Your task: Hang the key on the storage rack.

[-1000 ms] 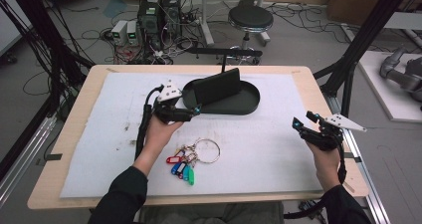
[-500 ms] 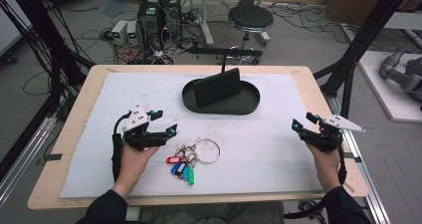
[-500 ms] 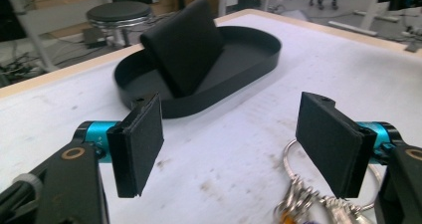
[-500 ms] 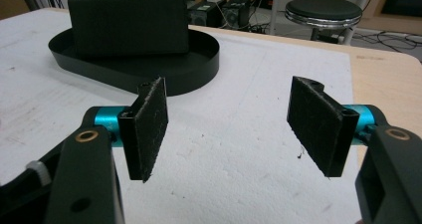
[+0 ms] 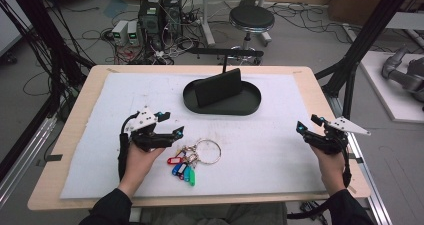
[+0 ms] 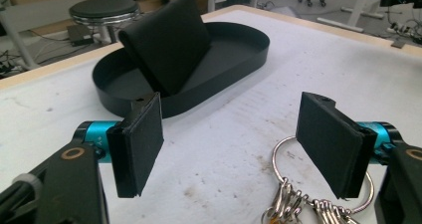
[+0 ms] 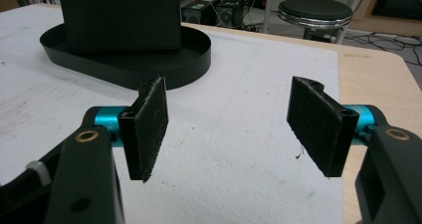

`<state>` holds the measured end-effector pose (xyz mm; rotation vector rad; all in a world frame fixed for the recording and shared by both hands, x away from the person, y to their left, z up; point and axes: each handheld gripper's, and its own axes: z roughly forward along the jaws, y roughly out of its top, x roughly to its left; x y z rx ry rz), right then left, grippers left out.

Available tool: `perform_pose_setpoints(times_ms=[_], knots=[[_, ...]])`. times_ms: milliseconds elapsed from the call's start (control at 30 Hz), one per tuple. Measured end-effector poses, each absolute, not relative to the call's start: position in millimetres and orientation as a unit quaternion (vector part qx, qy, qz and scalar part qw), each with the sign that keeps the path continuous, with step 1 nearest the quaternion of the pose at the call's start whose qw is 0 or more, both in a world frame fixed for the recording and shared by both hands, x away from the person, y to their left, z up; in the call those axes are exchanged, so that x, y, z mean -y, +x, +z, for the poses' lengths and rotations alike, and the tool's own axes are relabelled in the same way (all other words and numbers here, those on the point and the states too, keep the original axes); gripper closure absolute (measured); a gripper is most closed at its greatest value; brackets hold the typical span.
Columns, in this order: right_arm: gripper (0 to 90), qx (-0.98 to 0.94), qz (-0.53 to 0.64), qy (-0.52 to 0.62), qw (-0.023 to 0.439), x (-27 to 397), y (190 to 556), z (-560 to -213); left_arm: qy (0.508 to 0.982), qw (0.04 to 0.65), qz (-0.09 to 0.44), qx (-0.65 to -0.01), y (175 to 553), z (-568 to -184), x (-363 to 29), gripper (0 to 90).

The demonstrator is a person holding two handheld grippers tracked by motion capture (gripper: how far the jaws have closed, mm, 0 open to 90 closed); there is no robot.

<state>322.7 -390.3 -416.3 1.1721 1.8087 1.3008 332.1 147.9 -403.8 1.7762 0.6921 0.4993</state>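
Observation:
A black oval tray sits at the middle back of the white mat, with a black wallet standing on edge inside it. In the left gripper view the tray and wallet lie ahead. A bunch of keys on a large metal ring with red, blue and green tags lies near the front. My left gripper is open, just left of the keys; the ring shows by its right jaw. My right gripper is open at the mat's right edge, nothing between its fingers.
The white mat covers most of the wooden table. Behind the table stand a round stool, computer boxes and loose cables on the floor. Black frame poles rise at the right side.
My left gripper has drawn back from the tray, where it was a second ago, to the front left beside the keys. The wallet stays in the tray. The right gripper has held still.

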Motion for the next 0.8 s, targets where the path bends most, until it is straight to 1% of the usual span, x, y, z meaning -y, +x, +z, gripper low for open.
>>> perform_pose_setpoints(times_ms=[167, 233, 333, 400, 500, 600, 733, 800], knots=[[33.1, -0.686, 0.491, 0.442, 0.305, 389.2, 323.1, -416.6, 0.767, 0.537, 0.197, -0.292, 338.3, -405.9, -136.1, 26.7], [33.2, -0.686, 0.491, 0.440, 0.307, 388.9, 322.9, -416.3, 0.772, 0.535, 0.181, -0.292, 343.0, -408.0, -132.0, 26.9], [33.1, -0.686, 0.492, 0.439, 0.308, 388.5, 321.8, -415.5, 0.786, 0.525, 0.170, -0.281, 347.4, -410.4, -125.6, 34.8], [33.1, -0.687, 0.491, 0.439, 0.307, 388.1, 322.1, -415.8, 0.793, 0.519, 0.160, -0.278, 349.0, -412.1, -120.5, 35.9], [33.1, -0.690, 0.489, 0.438, 0.306, 387.2, 323.3, -416.7, 0.807, 0.502, 0.147, -0.274, 352.0, -415.8, -114.1, 39.9], [33.1, -0.691, 0.489, 0.437, 0.304, 386.0, 323.5, -416.7, 0.821, 0.488, 0.130, -0.266, 355.7, -420.1, -108.8, 48.8], [33.1, -0.694, 0.488, 0.434, 0.305, 385.0, 323.4, -416.7, 0.841, 0.464, 0.108, -0.257, 359.8, -426.0, -97.0, 55.9], [33.1, -0.692, 0.490, 0.433, 0.306, 384.6, 323.5, -416.4, 0.850, 0.452, 0.104, -0.249, 362.3, -429.4, -89.4, 57.4]])
